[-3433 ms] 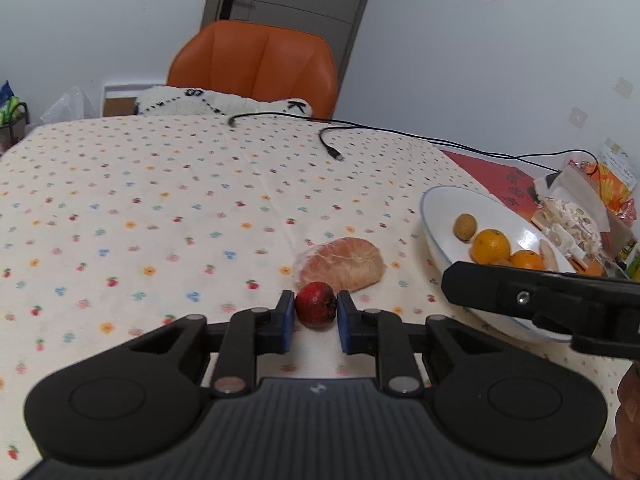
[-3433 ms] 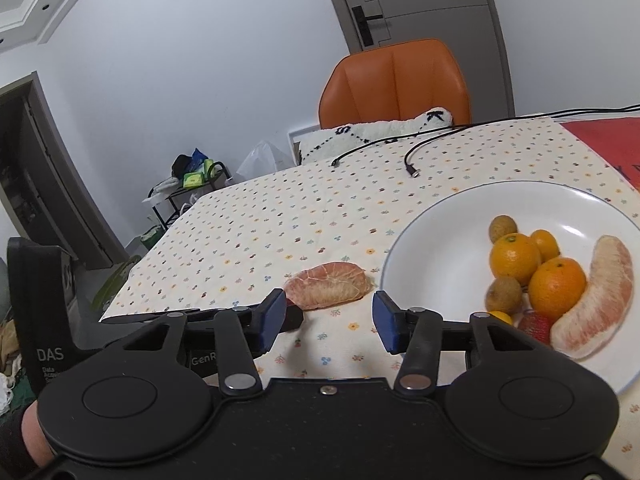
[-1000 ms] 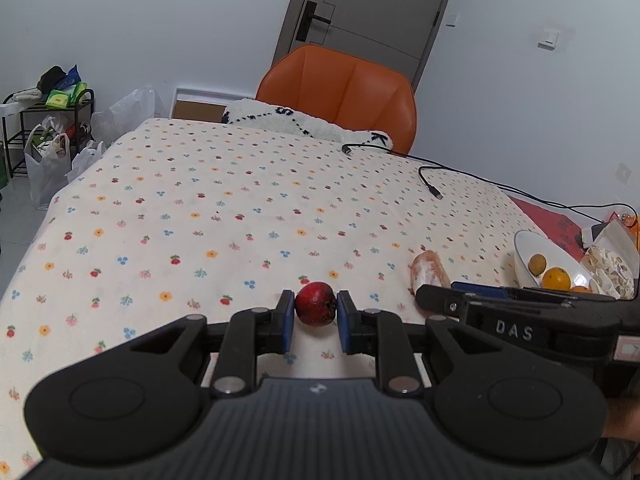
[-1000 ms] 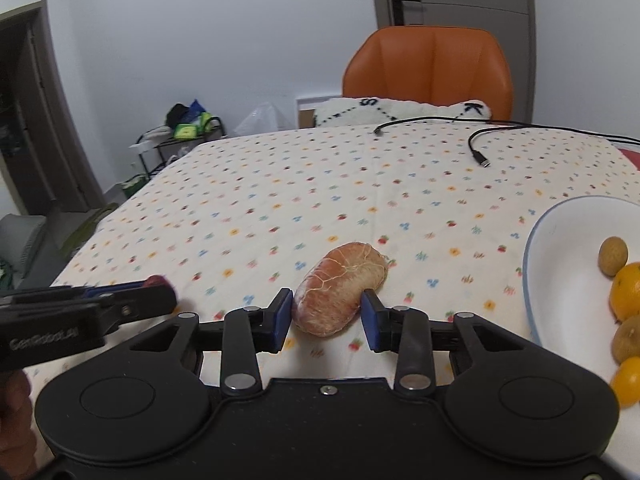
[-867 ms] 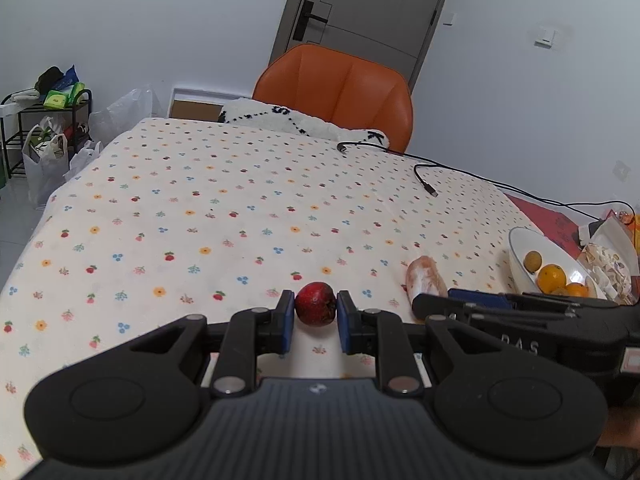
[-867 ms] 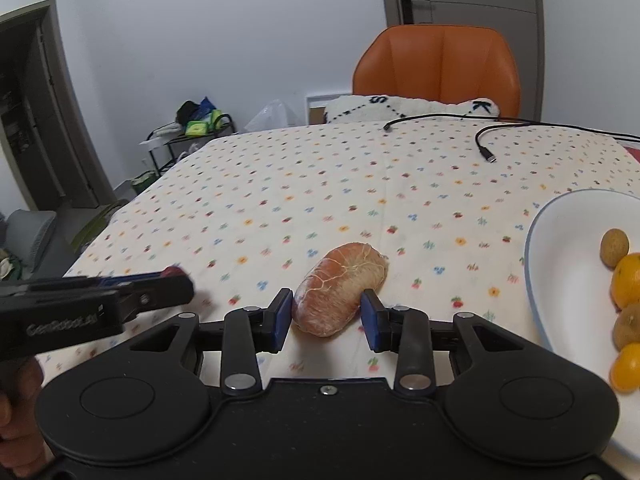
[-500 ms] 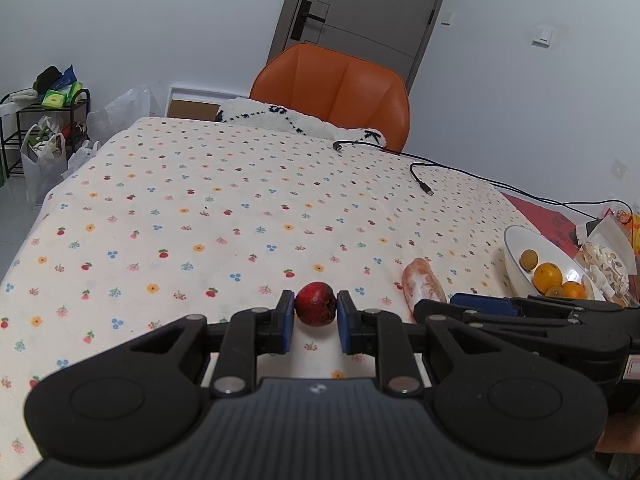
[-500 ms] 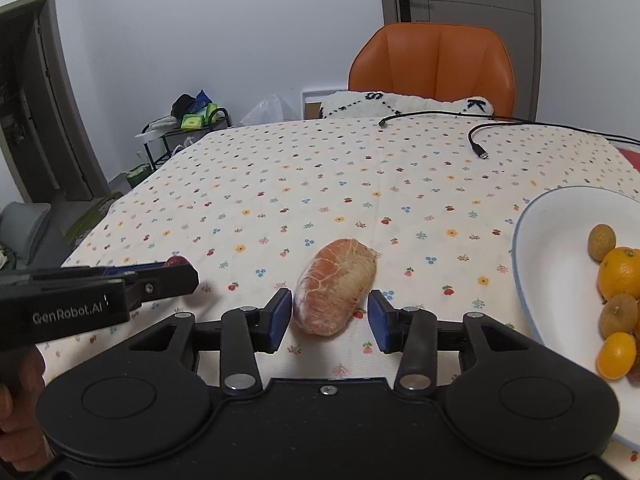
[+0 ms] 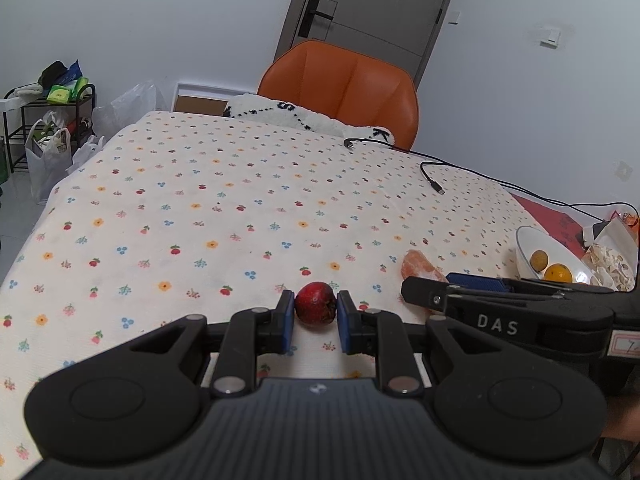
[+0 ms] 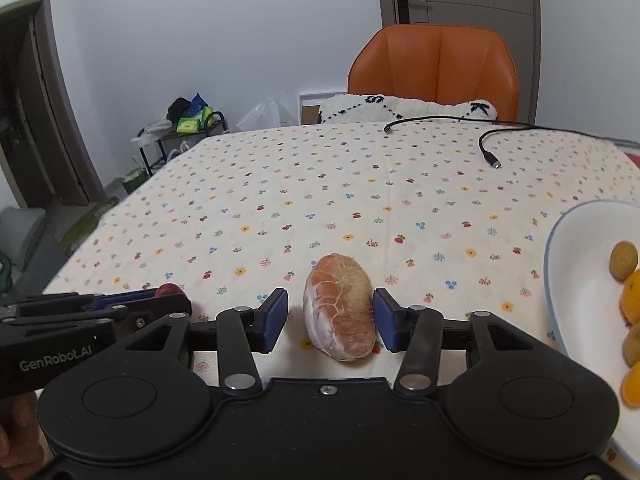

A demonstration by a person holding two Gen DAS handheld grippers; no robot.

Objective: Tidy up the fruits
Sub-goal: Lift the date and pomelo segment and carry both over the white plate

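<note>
While your left gripper clamps the small red fruit, your right gripper stands released around the peeled pomelo segment lying on the bench. Squeezing hard could burst the segment; the bowl sits near on the right.

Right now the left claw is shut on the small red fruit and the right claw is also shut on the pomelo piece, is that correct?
Only partly. The left claw is shut on the small red fruit, but the right wrist view shows the right claw open, with the pomelo piece lying between its fingers.
</note>
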